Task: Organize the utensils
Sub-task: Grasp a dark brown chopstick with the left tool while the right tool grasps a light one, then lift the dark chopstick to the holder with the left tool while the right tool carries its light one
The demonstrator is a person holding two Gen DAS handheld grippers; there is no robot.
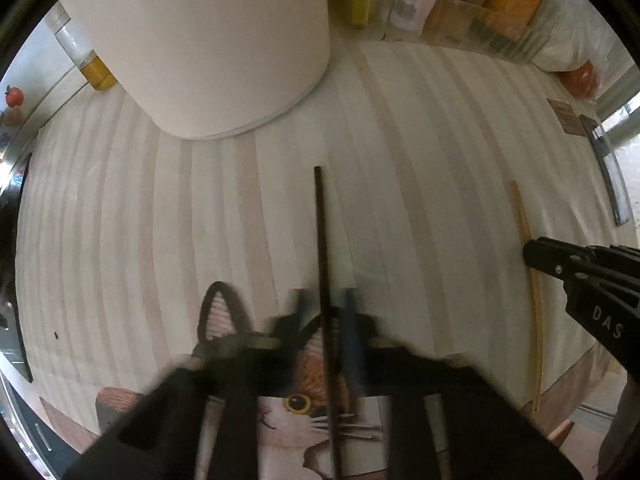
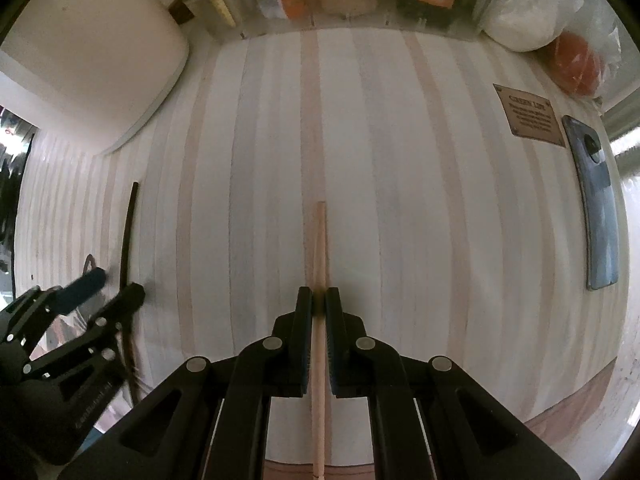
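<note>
A black chopstick (image 1: 320,220) runs straight out from between the blurred fingers of my left gripper (image 1: 323,300), which is shut on it above a cat-face mat (image 1: 288,404). My right gripper (image 2: 319,296) is shut on a pale wooden chopstick (image 2: 320,240) that lies along the striped wooden table (image 2: 400,200). In the left wrist view the right gripper (image 1: 532,254) shows at the right edge, on the wooden chopstick (image 1: 522,216). In the right wrist view the left gripper (image 2: 118,286) and the black chopstick (image 2: 129,220) sit at the far left.
A large white container (image 1: 224,40) stands at the back left, with an oil bottle (image 1: 94,68) beside it. A clear organizer (image 2: 360,8) with packets lines the back edge. A phone (image 2: 596,208) and a small plaque (image 2: 528,114) lie at the right.
</note>
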